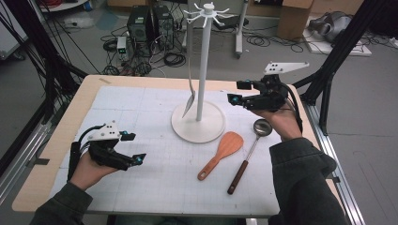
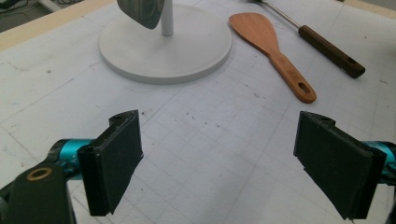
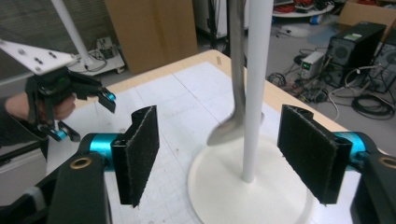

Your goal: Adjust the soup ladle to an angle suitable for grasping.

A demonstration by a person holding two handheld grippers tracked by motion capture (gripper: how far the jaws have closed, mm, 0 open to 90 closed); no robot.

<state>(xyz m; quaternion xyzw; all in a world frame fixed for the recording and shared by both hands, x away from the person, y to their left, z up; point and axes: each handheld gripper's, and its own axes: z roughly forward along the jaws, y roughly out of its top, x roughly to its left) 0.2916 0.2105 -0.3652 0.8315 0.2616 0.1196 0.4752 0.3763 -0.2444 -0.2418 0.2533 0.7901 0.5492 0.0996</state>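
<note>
We are working at a white rack (image 1: pixel 203 70) with hooks on top, where one metal spatula (image 1: pixel 189 101) is hanging beside the pole, its blade just above the round base (image 1: pixel 209 131). Two utensils are lying on the mat near the base: a wooden spatula (image 1: pixel 222 153) and a strainer (image 1: pixel 252 149) with a thin wire shaft and dark wooden handle. Our right gripper (image 1: pixel 244 92) is hovering near the rack, jaws wide and holding nothing. Our left gripper (image 1: pixel 133 147) is waiting low over the mat, also wide and empty. We are judging the wooden spatula light, stiff and easy to grip; its flat handle looks the best hold. The strainer's shaft seems slippery, so its wooden handle suits better.
</note>
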